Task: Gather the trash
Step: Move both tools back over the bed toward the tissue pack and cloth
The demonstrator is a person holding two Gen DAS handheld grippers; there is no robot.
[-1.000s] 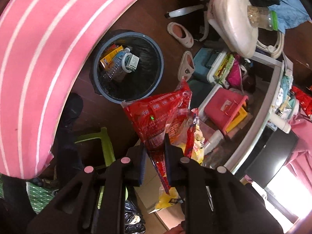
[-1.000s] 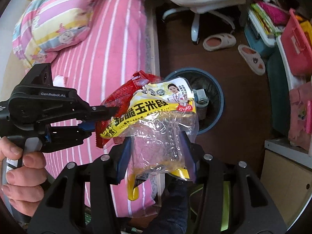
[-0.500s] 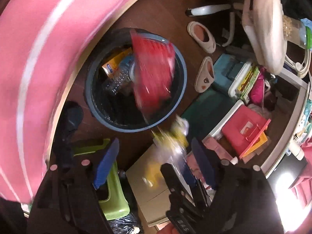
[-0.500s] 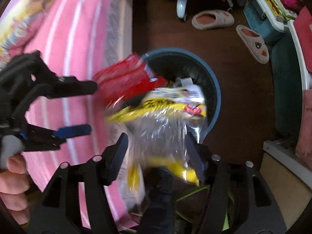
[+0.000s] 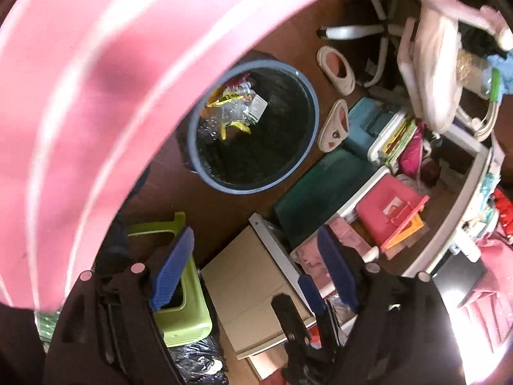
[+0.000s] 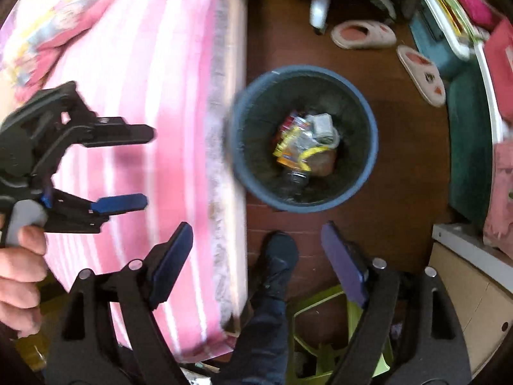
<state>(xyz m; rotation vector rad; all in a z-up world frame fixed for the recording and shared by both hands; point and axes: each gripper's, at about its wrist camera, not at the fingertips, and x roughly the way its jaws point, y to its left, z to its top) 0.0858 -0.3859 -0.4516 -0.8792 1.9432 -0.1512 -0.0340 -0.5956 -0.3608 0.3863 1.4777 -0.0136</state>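
Observation:
A round blue-rimmed trash bin (image 5: 312, 128) with a black liner stands on the dark floor beside the bed; it also shows in the right wrist view (image 6: 373, 147). Inside lie a yellow and clear wrapper (image 5: 229, 109) (image 6: 298, 147), a red wrapper (image 6: 288, 123) and a bottle (image 6: 296, 176). My left gripper (image 5: 255, 256) is open and empty above the floor short of the bin; it also shows in the right wrist view (image 6: 146, 166), over the bed. My right gripper (image 6: 256, 250) is open and empty above the bin's near side.
A pink striped bed (image 6: 144, 64) runs along the bin's left. Two slippers (image 6: 362, 33) (image 6: 421, 73), a white swivel chair (image 5: 429, 64), storage boxes (image 5: 388, 211), a cardboard box (image 5: 253, 288) and a green stool (image 6: 320, 330) crowd the floor. A person's foot (image 6: 279, 256) stands near the bin.
Both grippers opened and let go: the red wrapper and the yellow wrapper fell into the bin. Both grippers now stand empty.

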